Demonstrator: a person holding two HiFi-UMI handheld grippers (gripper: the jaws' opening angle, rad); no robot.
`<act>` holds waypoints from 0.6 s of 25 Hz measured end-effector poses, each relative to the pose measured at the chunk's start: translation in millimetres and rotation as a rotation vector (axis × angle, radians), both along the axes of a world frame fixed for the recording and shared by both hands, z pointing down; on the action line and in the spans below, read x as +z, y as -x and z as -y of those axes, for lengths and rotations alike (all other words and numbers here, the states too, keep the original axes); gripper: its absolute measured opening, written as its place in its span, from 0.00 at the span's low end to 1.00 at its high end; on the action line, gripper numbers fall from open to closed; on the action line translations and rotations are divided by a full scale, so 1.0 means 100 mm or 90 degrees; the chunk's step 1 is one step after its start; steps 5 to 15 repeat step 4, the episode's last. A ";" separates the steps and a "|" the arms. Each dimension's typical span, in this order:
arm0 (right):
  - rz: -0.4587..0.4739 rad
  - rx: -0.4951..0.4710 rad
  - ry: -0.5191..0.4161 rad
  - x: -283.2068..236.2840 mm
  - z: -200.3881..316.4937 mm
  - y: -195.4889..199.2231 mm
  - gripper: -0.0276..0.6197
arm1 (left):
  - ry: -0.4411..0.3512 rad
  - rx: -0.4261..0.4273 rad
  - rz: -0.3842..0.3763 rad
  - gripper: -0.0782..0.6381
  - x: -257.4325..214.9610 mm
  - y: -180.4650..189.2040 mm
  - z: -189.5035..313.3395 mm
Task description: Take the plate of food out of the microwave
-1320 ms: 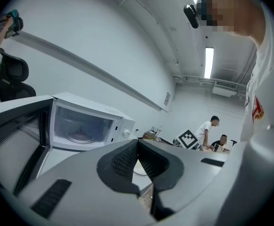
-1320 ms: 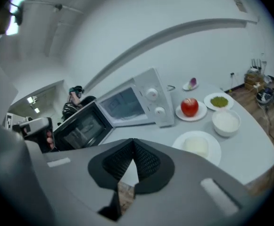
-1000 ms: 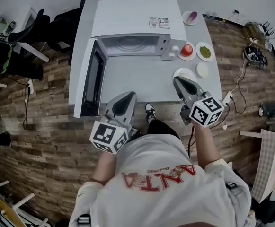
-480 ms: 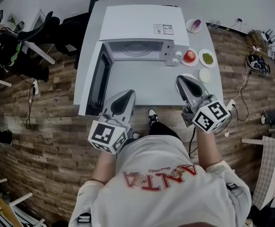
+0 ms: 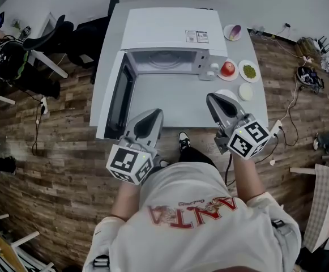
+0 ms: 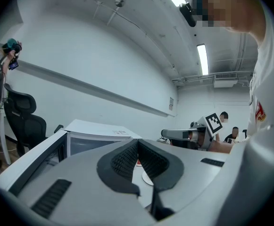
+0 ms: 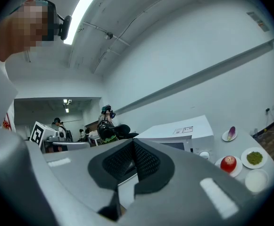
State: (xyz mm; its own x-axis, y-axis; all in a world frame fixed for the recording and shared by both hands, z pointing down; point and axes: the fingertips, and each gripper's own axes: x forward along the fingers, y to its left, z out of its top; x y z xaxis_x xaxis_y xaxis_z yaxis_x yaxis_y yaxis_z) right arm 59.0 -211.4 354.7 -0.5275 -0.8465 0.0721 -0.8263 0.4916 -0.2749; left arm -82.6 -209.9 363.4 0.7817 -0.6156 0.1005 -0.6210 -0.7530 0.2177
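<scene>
The white microwave [image 5: 175,35] stands at the back of the grey table [image 5: 170,103], its door [image 5: 120,98] swung open to the left. Inside the cavity [image 5: 165,59] I see only a pale round disc; I cannot tell whether food lies on it. My left gripper [image 5: 154,115] hovers over the table's front edge, shut and empty, its pads [image 6: 127,157] pressed together. My right gripper [image 5: 212,97] is shut and empty too, right of the table's middle, its tip beside a white plate [image 5: 229,93]. In the right gripper view the microwave [image 7: 179,133] lies ahead of the closed fingers [image 7: 144,159].
Right of the microwave stand small plates: one with a red fruit [image 5: 227,68], one with green food [image 5: 248,71], one with a purple piece [image 5: 233,32], and an empty white one [image 5: 245,90]. Chairs [image 5: 56,33] and a bag stand at the left; cables lie on the floor at the right.
The head camera has shifted a little. My right gripper has drifted slightly left. Both grippers stay shut and empty near the table's front.
</scene>
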 end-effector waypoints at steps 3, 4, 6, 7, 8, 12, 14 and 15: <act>-0.005 -0.004 0.002 0.01 -0.02 0.04 0.05 | 0.001 -0.001 -0.001 0.12 0.00 0.02 0.00; -0.007 -0.005 0.003 0.02 -0.02 0.05 0.05 | 0.002 -0.001 -0.001 0.12 0.00 0.02 0.00; -0.007 -0.005 0.003 0.02 -0.02 0.05 0.05 | 0.002 -0.001 -0.001 0.12 0.00 0.02 0.00; -0.007 -0.005 0.003 0.02 -0.02 0.05 0.05 | 0.002 -0.001 -0.001 0.12 0.00 0.02 0.00; -0.007 -0.005 0.003 0.02 -0.02 0.05 0.05 | 0.002 -0.001 -0.001 0.12 0.00 0.02 0.00; -0.007 -0.005 0.003 0.02 -0.02 0.05 0.05 | 0.002 -0.001 -0.001 0.12 0.00 0.02 0.00; -0.007 -0.005 0.003 0.02 -0.02 0.05 0.05 | 0.002 -0.001 -0.001 0.12 0.00 0.02 0.00; -0.007 -0.005 0.003 0.02 -0.02 0.05 0.05 | 0.002 -0.001 -0.001 0.12 0.00 0.02 0.00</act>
